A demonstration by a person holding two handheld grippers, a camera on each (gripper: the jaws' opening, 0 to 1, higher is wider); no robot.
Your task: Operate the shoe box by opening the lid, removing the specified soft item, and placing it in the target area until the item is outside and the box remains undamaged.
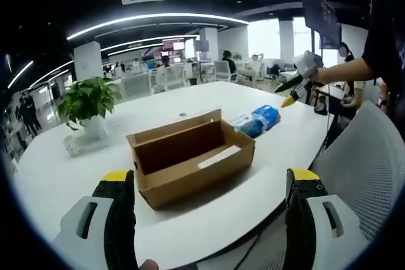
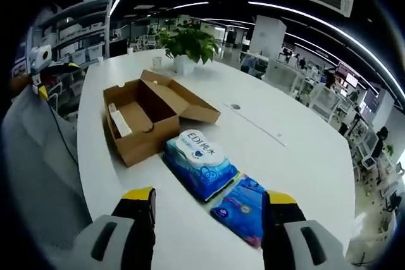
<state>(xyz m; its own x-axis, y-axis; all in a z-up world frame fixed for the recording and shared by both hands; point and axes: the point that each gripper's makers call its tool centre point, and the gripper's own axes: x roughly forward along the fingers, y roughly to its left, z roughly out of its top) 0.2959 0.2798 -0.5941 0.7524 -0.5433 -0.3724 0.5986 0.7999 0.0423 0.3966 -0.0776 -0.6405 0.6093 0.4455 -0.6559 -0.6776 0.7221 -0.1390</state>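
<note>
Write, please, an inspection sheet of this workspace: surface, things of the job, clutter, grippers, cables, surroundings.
Surface: white table, large and mostly bare.
Job's things: cardboard shoe box, lid already open, a white item lying inside; two blue soft packs on the table beside the box.
Clutter: potted plant beyond the box.
Grippers: left gripper open, holding nothing; right gripper open, holding nothing, above the packs.
Cables: dark cable hanging below the table edge.
Surroundings: open office with desks, mesh chair, ceiling light strips.
</note>
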